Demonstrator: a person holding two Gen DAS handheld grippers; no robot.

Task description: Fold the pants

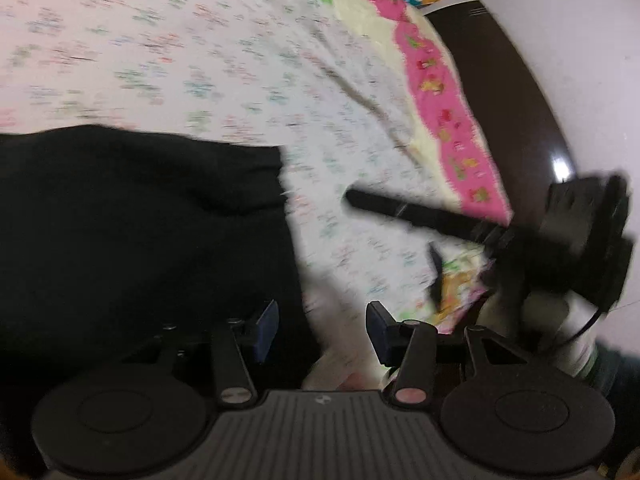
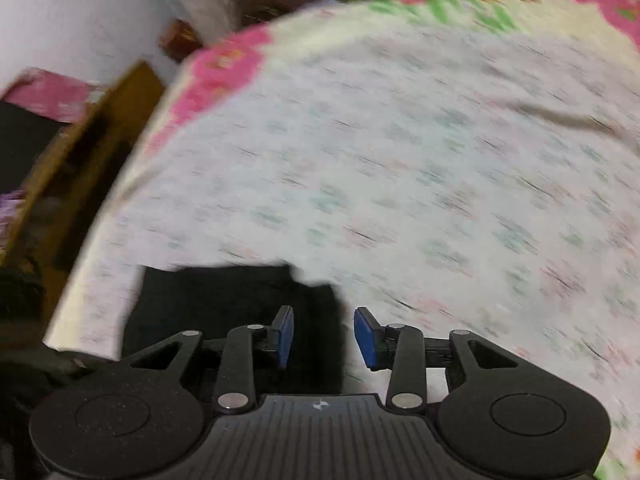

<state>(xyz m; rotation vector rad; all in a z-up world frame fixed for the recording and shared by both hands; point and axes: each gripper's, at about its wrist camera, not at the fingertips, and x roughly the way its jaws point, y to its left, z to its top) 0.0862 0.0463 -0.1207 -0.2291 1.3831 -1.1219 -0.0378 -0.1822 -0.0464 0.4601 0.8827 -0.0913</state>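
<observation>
Between my left gripper's (image 1: 322, 332) blue pads (image 1: 267, 330) nothing is caught: the jaws stand apart, over the right-hand edge of the black fabric pants (image 1: 140, 240) and the bedsheet beside them. My right gripper (image 2: 323, 336) is likewise parted and empty, its left pad above a corner of the same dark cloth, its right pad above bare sheet. From the left wrist I also see that right gripper out past the garment, over the sheet, clear of the cloth.

Both sets of jaws look free of the pants, so I judge one fold has been laid down and let go. Next I would need to find a fresh edge to pinch with both grippers and carry it across.

The pants lie flat as a blocky dark slab on the white floral-print bedsheet (image 1: 180, 52), near the side of the bed with the wooden frame (image 2: 80, 128). Blur and cropping hide their full outline, so I cannot tell their long axis or which end is the waist.
</observation>
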